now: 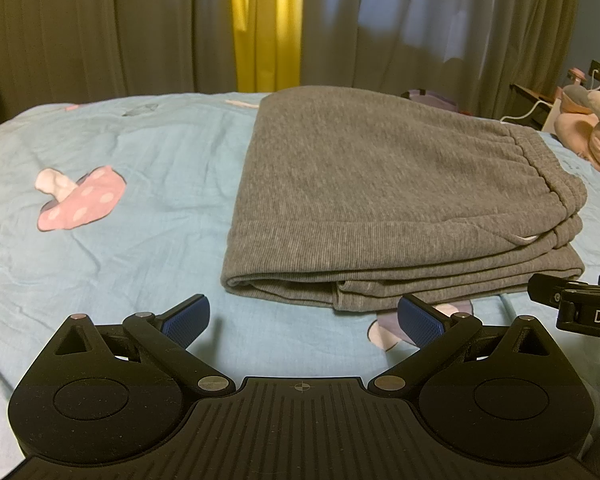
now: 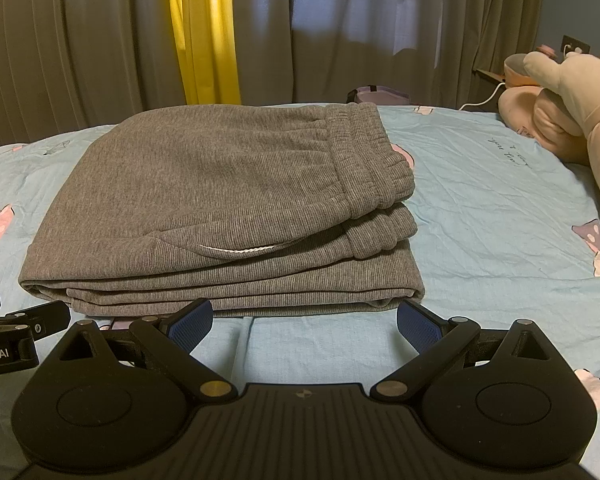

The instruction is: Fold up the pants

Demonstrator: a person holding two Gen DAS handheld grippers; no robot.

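The grey pants lie folded in a flat stack on the light blue bed sheet, elastic waistband on top at the right. They also show in the right wrist view. My left gripper is open and empty, just in front of the stack's near edge, toward its left part. My right gripper is open and empty, just in front of the near edge, toward its right part. Each gripper shows at the edge of the other's view.
A pink and beige plush toy lies at the bed's right. Grey and yellow curtains hang behind the bed. A shelf with a wall socket and cable is at the far right. Mushroom prints mark the sheet.
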